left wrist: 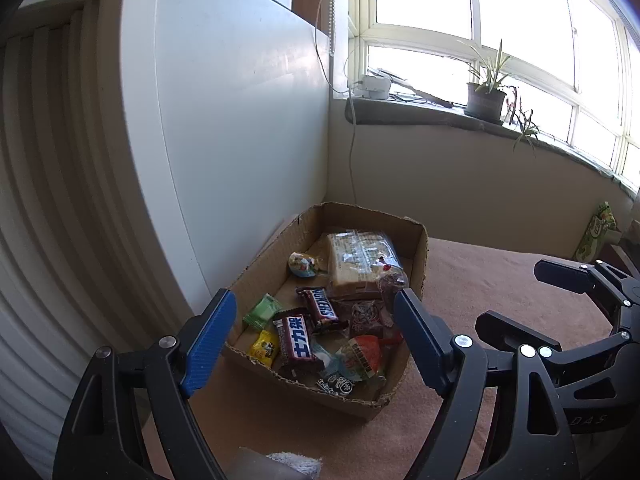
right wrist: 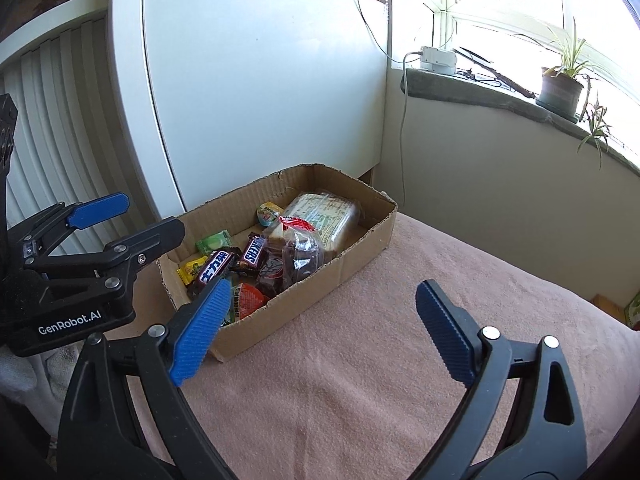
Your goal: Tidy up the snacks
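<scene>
Pink cloth is covering the worktop, which is running up to a white cabinet and a grey windowsill bearing a potted plant. Sitting on the cloth, close against the cabinet, is an open cardboard box holding all the snacks. Largest among them is a clear-wrapped loaf of sliced bread, lying at the far end of the box. Beside it a dark cake in a clear bag is leaning on the bread. Two brown Snickers bars are lying near the middle, one printed in Chinese and one in Latin letters. Small sweets are filling the near end: a green candy, a yellow candy and an orange-lidded jelly cup. The left gripper is hovering just in front of the box, its blue fingers spread wide and gripping nothing. The right gripper is hanging over the bare cloth beside the box, fingers likewise apart and empty
</scene>
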